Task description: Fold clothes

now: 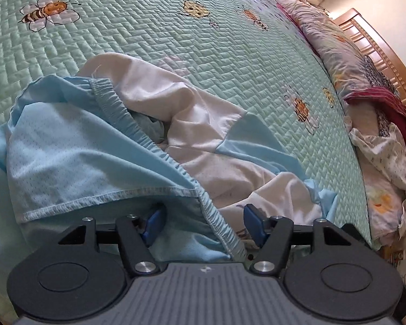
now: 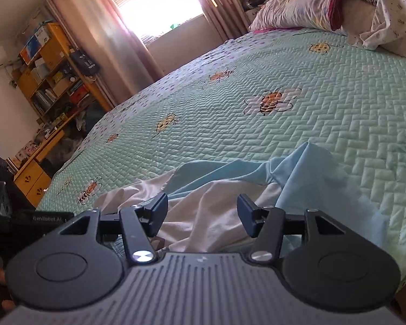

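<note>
The left gripper (image 1: 204,223) hangs with jaws apart over a crumpled pair of blue-and-white shorts (image 1: 116,146), the elastic waistband (image 1: 138,138) running down between its blue pads (image 1: 155,223) without being pinched; the cloth drapes over the left pad and hides its tip. The right gripper (image 2: 202,215) is likewise spread wide, white fabric of the shorts (image 2: 219,197) lying in the gap, untouched by either pad as far as can be seen. The shorts sit at the near edge of a bed under a mint quilt (image 1: 154,35) printed with bees. Beyond, along the headboard (image 1: 379,54), lie a floral pillow (image 1: 330,35), a maroon cloth (image 1: 376,100) and a rumpled white spotted garment (image 1: 384,154). In the right wrist view, pink curtains (image 2: 100,35) frame a glaring window (image 2: 159,5), washed out by light, and a cluttered yellow shelf (image 2: 51,73) stands by the wall. A dark shape at the left edge is cut off and hard to make out.
</note>
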The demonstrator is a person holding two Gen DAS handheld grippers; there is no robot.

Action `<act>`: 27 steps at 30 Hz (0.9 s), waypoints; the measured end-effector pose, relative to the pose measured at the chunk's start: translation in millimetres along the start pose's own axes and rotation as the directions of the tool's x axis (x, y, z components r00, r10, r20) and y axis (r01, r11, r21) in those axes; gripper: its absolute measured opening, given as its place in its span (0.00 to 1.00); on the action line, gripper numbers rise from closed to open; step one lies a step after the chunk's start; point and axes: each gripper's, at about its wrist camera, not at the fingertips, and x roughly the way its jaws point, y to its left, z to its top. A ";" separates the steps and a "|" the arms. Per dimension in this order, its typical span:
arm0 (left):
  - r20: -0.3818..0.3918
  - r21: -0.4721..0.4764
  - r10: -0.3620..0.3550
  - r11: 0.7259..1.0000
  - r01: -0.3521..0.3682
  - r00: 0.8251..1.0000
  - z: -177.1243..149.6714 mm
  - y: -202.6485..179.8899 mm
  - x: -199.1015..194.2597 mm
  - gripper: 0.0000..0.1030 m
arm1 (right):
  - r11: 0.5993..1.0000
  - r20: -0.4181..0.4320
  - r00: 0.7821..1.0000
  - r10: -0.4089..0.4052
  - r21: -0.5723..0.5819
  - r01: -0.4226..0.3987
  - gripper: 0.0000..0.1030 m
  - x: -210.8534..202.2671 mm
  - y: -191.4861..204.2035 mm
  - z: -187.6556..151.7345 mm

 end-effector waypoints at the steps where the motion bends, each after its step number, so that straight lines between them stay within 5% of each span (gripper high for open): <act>1: 0.001 -0.018 0.008 1.000 -0.008 1.000 1.4 -0.6 1.0 0.63 | 1.000 -0.004 1.000 0.005 -0.002 -0.005 0.57 1.4 0.3 -1.1; 8: -0.031 -0.138 0.084 0.987 -0.087 0.996 13.9 0.6 11.7 0.57 | 0.999 -0.023 0.999 0.030 -0.034 -0.031 0.57 5.1 11.6 -7.2; 13: -0.045 -0.175 0.098 0.979 -0.105 0.994 10.3 14.9 3.9 0.15 | 0.999 -0.009 1.000 0.016 -0.035 -0.016 0.58 2.0 9.5 -6.4; 15: -0.041 -0.198 0.086 0.976 -0.093 0.995 5.5 26.3 -4.1 0.07 | 1.000 0.000 1.000 0.007 -0.031 -0.007 0.58 1.0 8.1 -6.1; 20: 0.033 -0.156 0.001 0.988 0.004 0.999 -20.9 50.0 -54.9 0.05 | 0.997 -0.002 1.000 0.003 -0.071 -0.003 0.58 0.3 12.5 -8.3; 22: 0.055 -0.132 0.011 0.991 -0.004 0.998 -31.8 60.4 -77.6 0.05 | 0.992 -0.025 0.999 0.022 -0.125 -0.025 0.59 2.7 18.4 -11.2; 27: 0.059 -0.241 0.066 0.969 -0.050 0.996 -60.0 110.6 -112.0 0.05 | 0.965 -0.151 0.986 0.070 -0.239 -0.105 0.61 22.4 42.5 -22.5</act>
